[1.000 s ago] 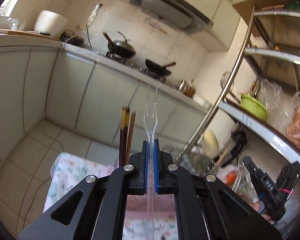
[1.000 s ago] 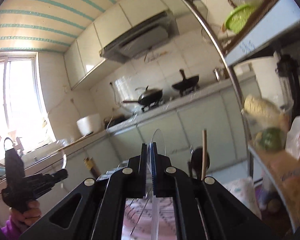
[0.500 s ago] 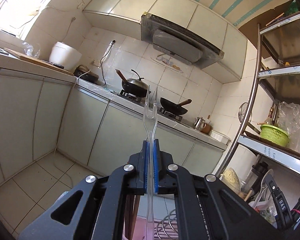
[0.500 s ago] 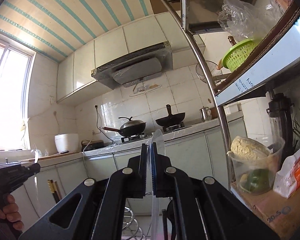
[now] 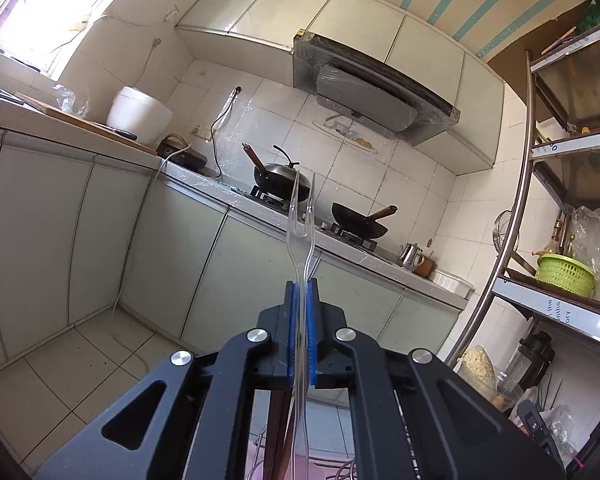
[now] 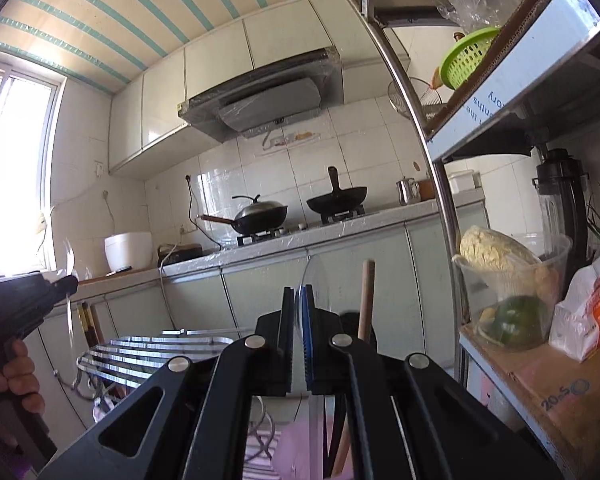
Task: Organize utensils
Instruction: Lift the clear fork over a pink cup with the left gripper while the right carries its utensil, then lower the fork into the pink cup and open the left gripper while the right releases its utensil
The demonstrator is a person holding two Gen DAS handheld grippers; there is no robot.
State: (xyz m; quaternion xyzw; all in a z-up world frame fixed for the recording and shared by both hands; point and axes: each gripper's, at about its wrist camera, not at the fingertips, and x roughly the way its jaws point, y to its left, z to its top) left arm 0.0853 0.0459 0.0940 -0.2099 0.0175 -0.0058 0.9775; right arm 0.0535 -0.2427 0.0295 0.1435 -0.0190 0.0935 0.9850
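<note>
On my left, the left gripper (image 5: 301,332) is clamped on a clear plastic two-pronged fork (image 5: 300,240), gripped low on the stem so the prongs stand up and forward, free, I judge, to be steered into a holder; dark wooden chopsticks (image 5: 278,432) show just below the blue pads (image 5: 310,332). On my right, the right gripper (image 6: 299,344) is clamped on a clear plastic spoon (image 6: 314,292), bowl upward past the fingertips. Only the right view shows the shiny metal wire rack (image 6: 148,354), a pale wooden handle (image 6: 366,300) standing just beside the spoon, and the person's hand (image 6: 10,376) carrying the left gripper with its fork held near the chopsticks; the left view alone shows the fork's prongs plainly. Both utensils are in the air, not yet stowed.
</note>
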